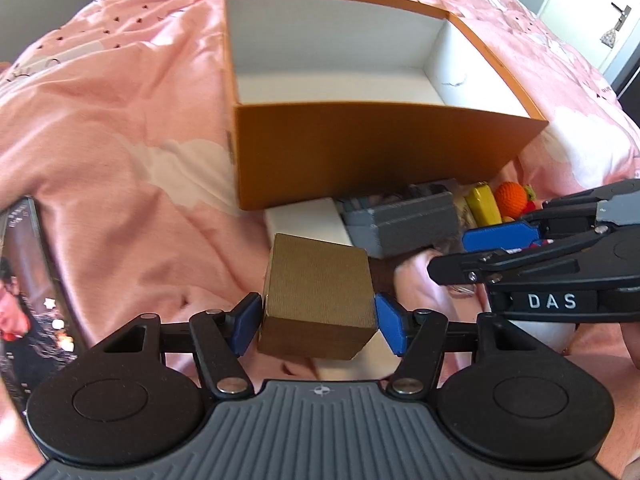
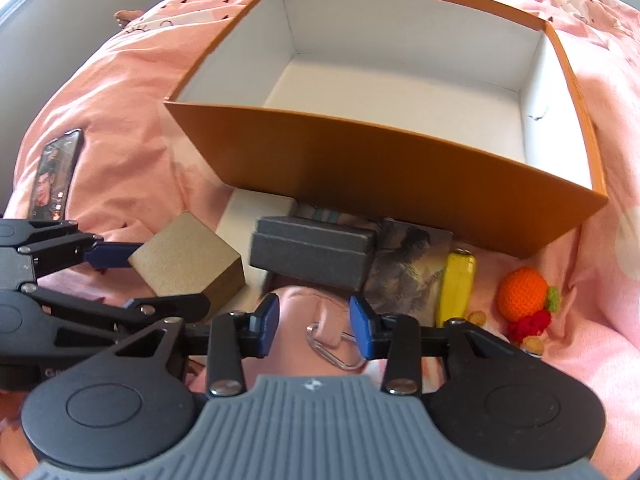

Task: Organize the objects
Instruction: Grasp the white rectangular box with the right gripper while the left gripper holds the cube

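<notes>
Pink bedding (image 1: 120,128) covers the bed and carries everything. Nearest, the left claw (image 1: 316,322) grips a small brown cube box (image 1: 318,300) by two opposite side faces, lifted just short of the orange box. It looks like light, stiff cardboard, so a flat squeeze on parallel faces should hold without crushing. The right claw (image 2: 314,330) hangs open and empty above a clear clip (image 2: 336,344) on the bedding. Just beyond lie a grey case (image 2: 316,256), a picture card (image 2: 408,276), a yellow tube (image 2: 458,284) and a crocheted orange toy (image 2: 524,292), with a phone (image 2: 52,176) off to the left. Farthest, the orange box (image 2: 384,172) stands open, its white inside showing nothing.
</notes>
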`<state>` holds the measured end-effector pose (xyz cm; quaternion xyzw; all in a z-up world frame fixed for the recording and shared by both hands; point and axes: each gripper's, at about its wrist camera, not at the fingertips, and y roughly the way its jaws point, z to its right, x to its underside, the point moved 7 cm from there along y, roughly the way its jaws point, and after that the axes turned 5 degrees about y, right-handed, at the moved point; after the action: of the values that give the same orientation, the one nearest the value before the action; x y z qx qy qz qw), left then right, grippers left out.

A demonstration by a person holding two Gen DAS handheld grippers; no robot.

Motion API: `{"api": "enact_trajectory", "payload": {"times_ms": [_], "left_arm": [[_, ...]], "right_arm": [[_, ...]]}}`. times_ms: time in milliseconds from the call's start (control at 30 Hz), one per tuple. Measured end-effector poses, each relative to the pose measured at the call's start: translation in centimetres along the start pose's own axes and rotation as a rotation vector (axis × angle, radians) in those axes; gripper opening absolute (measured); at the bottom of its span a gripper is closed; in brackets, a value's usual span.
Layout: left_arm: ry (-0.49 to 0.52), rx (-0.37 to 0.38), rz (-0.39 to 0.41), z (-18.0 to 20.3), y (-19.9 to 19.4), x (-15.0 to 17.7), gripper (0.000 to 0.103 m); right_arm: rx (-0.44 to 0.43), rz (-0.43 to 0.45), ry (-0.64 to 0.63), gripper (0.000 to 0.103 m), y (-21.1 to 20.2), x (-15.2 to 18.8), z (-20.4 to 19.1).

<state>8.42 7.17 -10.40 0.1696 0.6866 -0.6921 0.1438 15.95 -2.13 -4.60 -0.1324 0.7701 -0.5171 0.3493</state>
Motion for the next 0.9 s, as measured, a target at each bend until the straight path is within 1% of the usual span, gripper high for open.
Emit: {"api": "enact_trajectory", "payload": {"times_ms": [67, 100, 133, 267, 400, 467, 533, 600, 667, 733, 833, 900], "left_arm": [[-0.010, -0.017, 0.010, -0.8, -0.4, -0.2, 0.071], [-0.011, -0.024, 0.014, -1.1, -0.6, -0.3, 0.071], [-0.013, -0.031, 0.016, -1.4, -0.8, -0.3, 0.071], [-0.026, -0.047, 0.013, -2.5, -1.5, -0.3, 0.071], [-0.057, -0.050, 0.037, -3.9, -2.5, -0.4, 0.071], [-0.053, -0.087, 0.061, -4.5, -3.1, -0.4, 0.071], [-0.061, -0.112, 0.080, -5.1, -3.4, -0.6, 0.071], [-0.091, -0.104, 0.085, -5.8, -3.5, -0.6, 0.071], [-0.118, -0.089, 0.090, -6.4, -3.5, -0.7, 0.071], [-0.129, -0.083, 0.094, -6.9, -3.5, -0.7, 0.071], [-0.138, -0.075, 0.095, -7.1, -3.4, -0.7, 0.071], [-0.145, -0.069, 0.096, -7.3, -3.4, -0.6, 0.071]], "right_arm": [[-0.034, -0.010, -0.003, 0.042, 0.1, -0.3, -0.9], [-0.049, -0.016, -0.005, 0.040, 0.2, -0.4, -1.4], [-0.056, -0.025, -0.004, 0.038, 0.4, -0.6, -1.8], [-0.068, -0.047, -0.006, 0.036, 1.0, -1.3, -3.4], [-0.093, -0.092, 0.015, 0.038, 2.3, -1.9, -4.6], [-0.095, -0.121, 0.047, 0.045, 3.2, -2.1, -5.1], [-0.100, -0.156, 0.090, 0.055, 4.3, -2.2, -5.4], [-0.090, -0.185, 0.106, 0.063, 5.4, -2.0, -5.8], [-0.057, -0.206, 0.117, 0.065, 6.5, -1.8, -6.1], [-0.028, -0.219, 0.128, 0.072, 7.3, -1.8, -6.1], [-0.006, -0.244, 0.125, 0.074, 8.1, -1.7, -6.4], [0.008, -0.278, 0.117, 0.074, 8.7, -1.2, -6.6]]}}
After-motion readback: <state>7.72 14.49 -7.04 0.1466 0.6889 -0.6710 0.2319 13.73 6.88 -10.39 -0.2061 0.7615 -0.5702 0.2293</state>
